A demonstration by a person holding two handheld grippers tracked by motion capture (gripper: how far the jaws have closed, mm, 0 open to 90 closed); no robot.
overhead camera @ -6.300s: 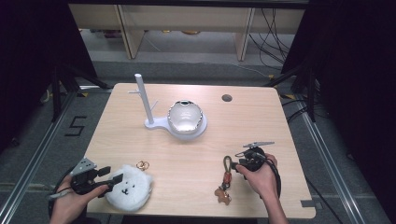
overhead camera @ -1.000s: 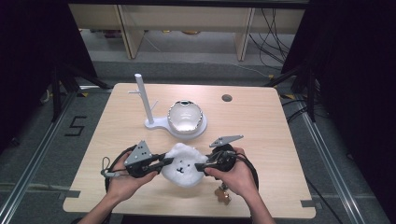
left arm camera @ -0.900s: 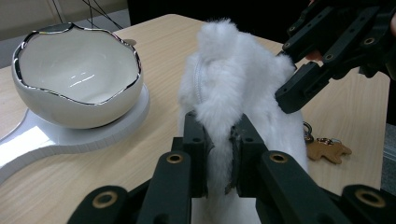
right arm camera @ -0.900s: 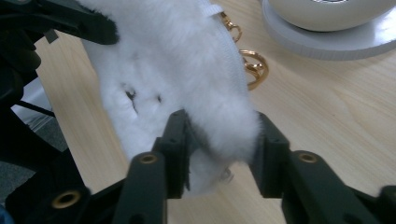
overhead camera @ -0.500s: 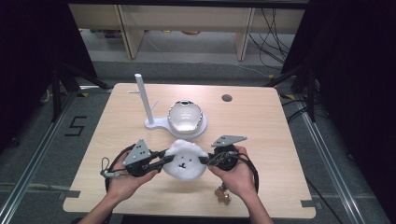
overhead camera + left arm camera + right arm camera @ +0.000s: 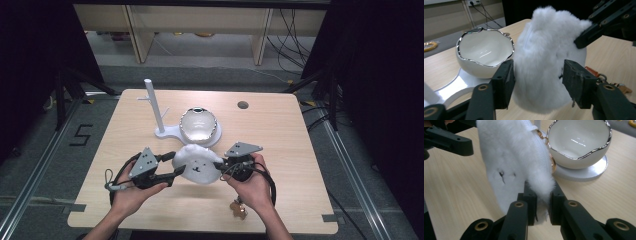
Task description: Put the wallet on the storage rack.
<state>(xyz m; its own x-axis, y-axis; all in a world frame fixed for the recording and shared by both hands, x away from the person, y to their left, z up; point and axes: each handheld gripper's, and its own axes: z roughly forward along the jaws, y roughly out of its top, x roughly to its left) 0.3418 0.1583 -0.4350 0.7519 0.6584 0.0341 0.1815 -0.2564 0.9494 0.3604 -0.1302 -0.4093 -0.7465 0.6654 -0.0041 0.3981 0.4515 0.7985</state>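
1. Since the earliest picture, the fluffy white pouch (image 6: 196, 164) has come from the table's near-left corner to the middle, raised between both tongs just in front of the egg-shaped bowl (image 6: 198, 125).
2. The right gripper (image 6: 222, 165) pinches the pouch's edge tight beside its zip (image 6: 541, 157).
3. The left gripper (image 6: 175, 165) has just been opening; its jaws stand wide either side of the pouch, seemingly not pressing it.
4. The keys (image 6: 237, 209) lie on the table near the right wrist.
5. My judgement: the handover to the right hand is done; opening the zip and putting the keys in are probably left.
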